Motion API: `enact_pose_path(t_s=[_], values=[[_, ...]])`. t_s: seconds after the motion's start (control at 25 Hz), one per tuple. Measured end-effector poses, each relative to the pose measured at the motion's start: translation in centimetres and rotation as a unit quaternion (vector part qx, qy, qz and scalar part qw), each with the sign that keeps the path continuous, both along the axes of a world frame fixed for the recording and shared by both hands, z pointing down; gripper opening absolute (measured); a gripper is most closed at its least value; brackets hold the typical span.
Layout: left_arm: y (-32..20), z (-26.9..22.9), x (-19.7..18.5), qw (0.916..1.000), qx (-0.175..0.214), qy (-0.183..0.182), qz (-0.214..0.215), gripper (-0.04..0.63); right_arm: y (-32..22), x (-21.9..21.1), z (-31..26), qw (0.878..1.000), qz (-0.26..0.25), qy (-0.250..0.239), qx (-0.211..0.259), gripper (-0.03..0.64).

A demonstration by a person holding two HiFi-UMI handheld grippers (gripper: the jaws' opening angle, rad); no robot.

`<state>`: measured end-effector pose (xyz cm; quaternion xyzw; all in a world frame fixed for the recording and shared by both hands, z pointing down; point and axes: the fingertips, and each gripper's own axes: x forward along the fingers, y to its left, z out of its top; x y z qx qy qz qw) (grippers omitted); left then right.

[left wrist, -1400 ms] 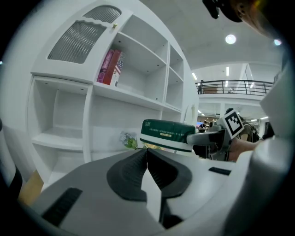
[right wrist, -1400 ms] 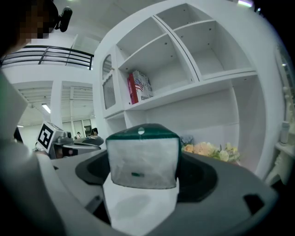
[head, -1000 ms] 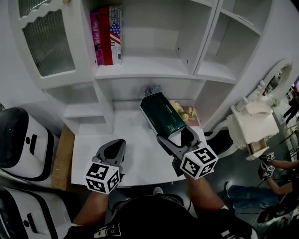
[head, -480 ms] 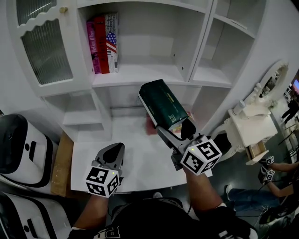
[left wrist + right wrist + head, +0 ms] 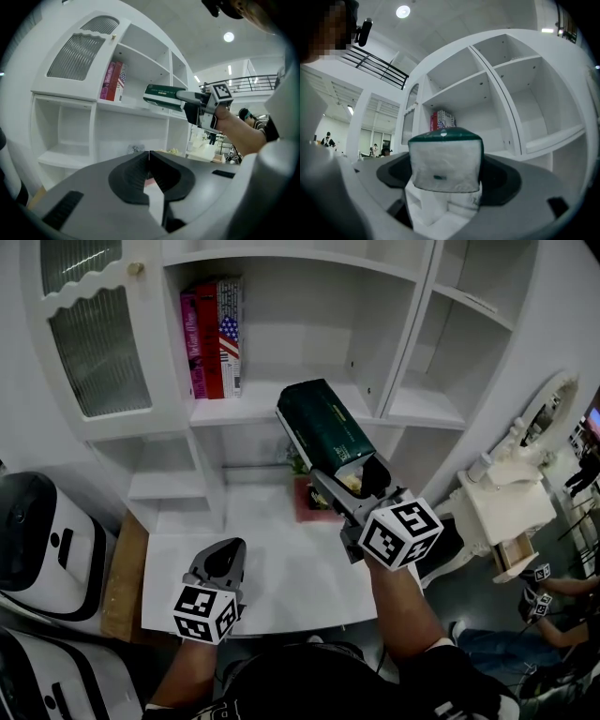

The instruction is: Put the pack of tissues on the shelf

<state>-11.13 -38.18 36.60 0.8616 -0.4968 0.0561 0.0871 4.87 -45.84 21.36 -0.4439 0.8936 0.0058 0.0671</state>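
Right gripper (image 5: 354, 482) is pinching one end of the dark-green rectangular tissue pack (image 5: 325, 430), so sag could snag the white shelf (image 5: 272, 407).

You face a white shelf unit (image 5: 234, 411) on the far side, with a ribbed-glass door (image 5: 94, 338) at its far left and books (image 5: 214, 334) just right of it. A white bench (image 5: 281, 568) lies near you. A round ceiling light (image 5: 403, 11) glows overhead.

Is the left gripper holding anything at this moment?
No, the left gripper has its jaws shut tip to tip with nothing between them; the pack of tissues sits in the right gripper.
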Motion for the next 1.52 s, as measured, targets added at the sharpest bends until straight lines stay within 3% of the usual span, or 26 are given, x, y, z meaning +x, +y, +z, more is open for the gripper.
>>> enact_pose_path(t_s=[0.48, 1.08, 1.52], values=[[-0.6, 0.5, -1.7, 0.9995, -0.008, 0.005, -0.029, 0.015, -6.1, -1.1, -2.6, 1.0, 0.001, 0.021, -0.011, 0.43], [-1.0, 0.8, -2.9, 0.9982, -0.013, 0.016, -0.056, 0.015, -14.0, -3.4, -2.9, 0.996, 0.019, 0.082, -0.043, 0.43], [-0.6, 1.4, -3.2, 0.9976, -0.02, 0.018, -0.064, 0.015, -16.9, -4.6, -2.5, 0.991, 0.04, 0.102, -0.075, 0.43]])
